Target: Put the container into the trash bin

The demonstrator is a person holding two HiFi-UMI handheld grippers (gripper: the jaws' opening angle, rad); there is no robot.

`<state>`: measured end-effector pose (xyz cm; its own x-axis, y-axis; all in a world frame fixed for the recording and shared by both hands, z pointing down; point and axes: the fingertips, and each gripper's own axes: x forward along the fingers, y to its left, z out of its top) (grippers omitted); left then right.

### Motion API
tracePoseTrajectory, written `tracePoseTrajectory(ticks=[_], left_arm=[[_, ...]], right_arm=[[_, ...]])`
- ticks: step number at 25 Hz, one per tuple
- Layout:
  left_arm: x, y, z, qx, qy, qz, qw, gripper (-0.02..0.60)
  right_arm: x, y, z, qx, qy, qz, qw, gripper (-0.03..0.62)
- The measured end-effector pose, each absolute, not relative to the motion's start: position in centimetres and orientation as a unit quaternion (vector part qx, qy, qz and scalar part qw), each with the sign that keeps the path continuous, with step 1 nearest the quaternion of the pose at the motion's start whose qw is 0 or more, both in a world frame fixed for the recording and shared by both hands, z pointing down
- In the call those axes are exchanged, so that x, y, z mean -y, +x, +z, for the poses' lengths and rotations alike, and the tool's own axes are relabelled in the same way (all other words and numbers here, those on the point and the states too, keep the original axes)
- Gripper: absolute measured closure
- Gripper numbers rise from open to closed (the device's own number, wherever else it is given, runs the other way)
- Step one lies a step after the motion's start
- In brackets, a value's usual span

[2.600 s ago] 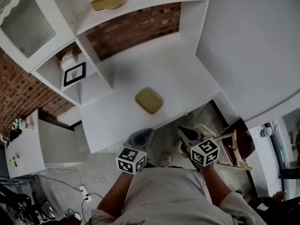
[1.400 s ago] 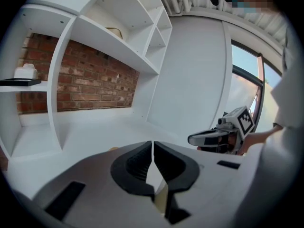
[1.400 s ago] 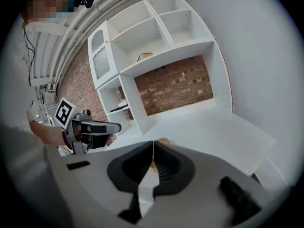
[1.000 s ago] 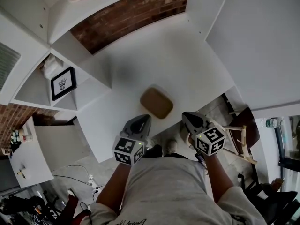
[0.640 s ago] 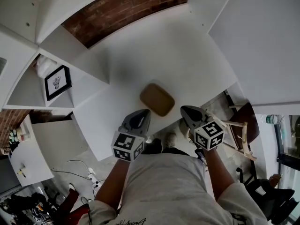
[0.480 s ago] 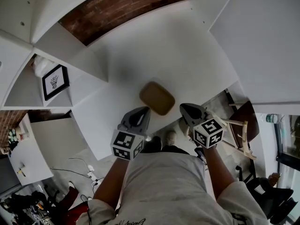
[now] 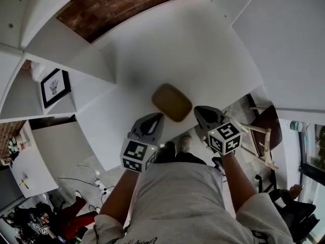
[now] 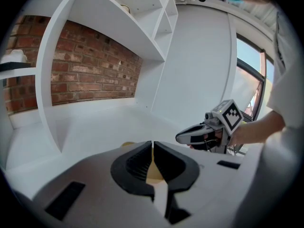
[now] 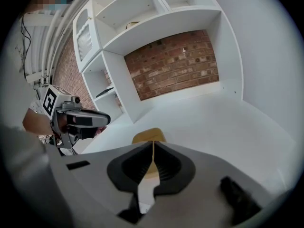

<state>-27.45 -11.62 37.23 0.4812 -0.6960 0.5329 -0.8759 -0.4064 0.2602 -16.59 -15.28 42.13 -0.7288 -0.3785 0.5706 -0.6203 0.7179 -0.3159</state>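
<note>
The tan container [image 7: 172, 102] lies flat on the white surface [image 7: 203, 55], with the left tool [image 7: 154, 118] and right tool [image 7: 201, 112] both clenched on nothing near the container, so arriving without opening would probably shove it away rather than grip it.
</note>
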Motion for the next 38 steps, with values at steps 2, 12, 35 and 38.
tracePoseTrajectory(ticks=[2, 12, 35, 38], left_arm=[[11.6, -27.4, 37.5, 0.475, 0.822, 0.177, 0.26, 0.555], [11.5, -27.9, 38.9, 0.478, 0.813, 0.18, 0.279, 0.555], [11.6, -29.6, 41.0, 0.482, 0.799, 0.189, 0.307, 0.555], [11.5, -29.8, 41.0, 0.482, 0.798, 0.189, 0.308, 0.555]], right_arm=[[15.6, -16.7, 42.6, 0.894, 0.281, 0.249, 0.244, 0.564], [16.8, -17.1, 45.5, 0.884, 0.283, 0.256, 0.27, 0.56], [18.2, -18.5, 51.8, 0.856, 0.268, 0.289, 0.334, 0.491], [18.1, -18.5, 52.0, 0.854, 0.27, 0.29, 0.338, 0.522]])
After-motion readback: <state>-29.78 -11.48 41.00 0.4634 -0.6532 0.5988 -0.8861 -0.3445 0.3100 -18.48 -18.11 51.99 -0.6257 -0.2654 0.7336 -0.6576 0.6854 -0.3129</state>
